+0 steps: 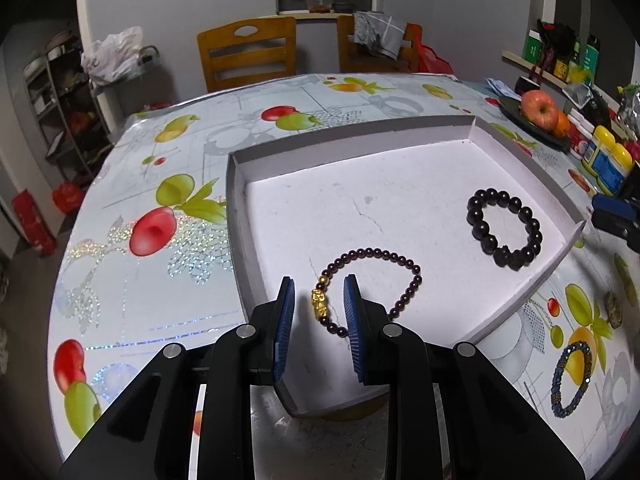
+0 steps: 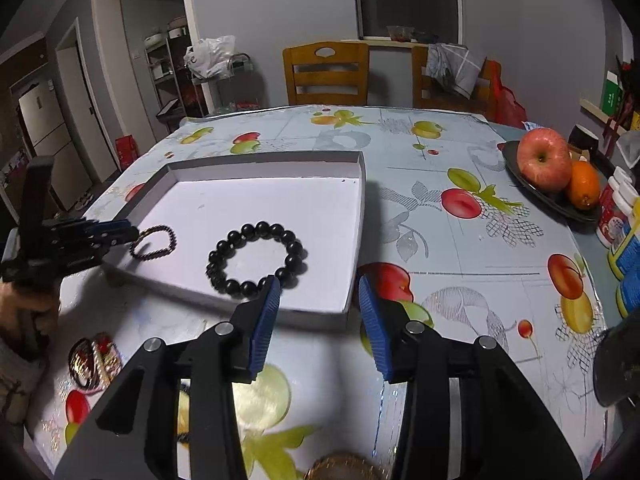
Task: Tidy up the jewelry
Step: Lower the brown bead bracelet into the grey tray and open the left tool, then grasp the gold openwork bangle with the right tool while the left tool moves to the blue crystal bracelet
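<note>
A shallow white box lid (image 1: 400, 136) lies on the fruit-print table; it also shows in the right wrist view (image 2: 256, 162). In it lie a thin dark-red bead bracelet with a gold charm (image 1: 372, 290) and a chunky black bead bracelet (image 1: 504, 234); both show in the right wrist view, thin (image 2: 154, 242) and chunky (image 2: 256, 258). My left gripper (image 1: 319, 300) is open, its pads either side of the gold charm, not closed on it. My right gripper (image 2: 316, 300) is open and empty over the box's near right corner. A blue-and-gold bracelet (image 1: 570, 378) lies on the table outside the box.
A dark plate with an apple and an orange (image 2: 552, 172) stands at the right, with jars (image 2: 624, 236) beside it. More bangles (image 2: 94, 362) lie at the near left of the table. A brownish round piece (image 1: 612, 308) lies right of the box. Two wooden chairs (image 2: 326, 74) stand behind the table.
</note>
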Motion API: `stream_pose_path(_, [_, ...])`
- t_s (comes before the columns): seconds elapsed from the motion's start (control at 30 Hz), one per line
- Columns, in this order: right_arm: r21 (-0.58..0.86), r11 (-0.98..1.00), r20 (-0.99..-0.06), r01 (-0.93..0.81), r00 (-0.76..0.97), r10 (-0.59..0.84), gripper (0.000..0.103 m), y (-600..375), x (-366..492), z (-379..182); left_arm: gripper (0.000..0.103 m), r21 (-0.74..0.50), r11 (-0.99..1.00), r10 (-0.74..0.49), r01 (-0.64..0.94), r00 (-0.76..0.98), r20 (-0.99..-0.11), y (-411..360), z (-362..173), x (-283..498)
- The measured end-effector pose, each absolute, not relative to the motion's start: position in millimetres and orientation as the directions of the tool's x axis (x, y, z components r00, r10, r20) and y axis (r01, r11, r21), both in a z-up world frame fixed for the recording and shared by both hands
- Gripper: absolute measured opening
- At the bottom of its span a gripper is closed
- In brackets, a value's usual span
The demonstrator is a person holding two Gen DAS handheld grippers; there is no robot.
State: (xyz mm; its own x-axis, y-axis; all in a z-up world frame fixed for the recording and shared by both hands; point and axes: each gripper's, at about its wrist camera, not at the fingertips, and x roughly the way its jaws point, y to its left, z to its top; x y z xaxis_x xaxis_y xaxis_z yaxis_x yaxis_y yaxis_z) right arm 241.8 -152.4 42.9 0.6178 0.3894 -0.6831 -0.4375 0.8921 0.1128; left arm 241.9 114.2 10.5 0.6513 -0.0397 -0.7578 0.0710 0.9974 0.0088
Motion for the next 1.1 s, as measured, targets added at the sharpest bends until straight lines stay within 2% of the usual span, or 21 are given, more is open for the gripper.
stream_pose_path(0.1, [0.106,0.889,-0.675,-0.446,0.624,0.394,0.043,-153,235,45,0.032,-0.016,0.997,-0.063,0.078,0.655,-0.753,113,13,236])
stream_pose_path(0.2, [0.106,0.885,-0.660,-0.454,0.633,0.404,0.051,-154,227,49,0.044,-0.016,0.996,-0.071,0.087,0.674,-0.735,107,20,224])
stream_pose_path(0.27, [0.101,0.882,-0.653,-0.459,0.638,0.407,0.051,-155,221,51,0.052,-0.021,0.995,-0.083,0.097,0.696,-0.713,103,28,212])
stream_pose_path(0.67, [0.093,0.883,-0.657,-0.459,0.638,0.401,0.051,-179,187,47,0.053,-0.037,0.970,-0.200,0.240,0.702,-0.684,53,41,142])
stream_pose_path(0.83, [0.091,0.892,-0.672,-0.442,0.634,0.383,0.052,-198,173,39,0.053,-0.042,0.946,-0.259,0.320,0.675,-0.691,19,39,133])
stream_pose_path(1.1, [0.096,0.899,-0.705,-0.427,0.608,0.364,0.052,-223,154,20,0.053,-0.021,0.925,-0.277,0.378,0.638,-0.718,-21,26,131])
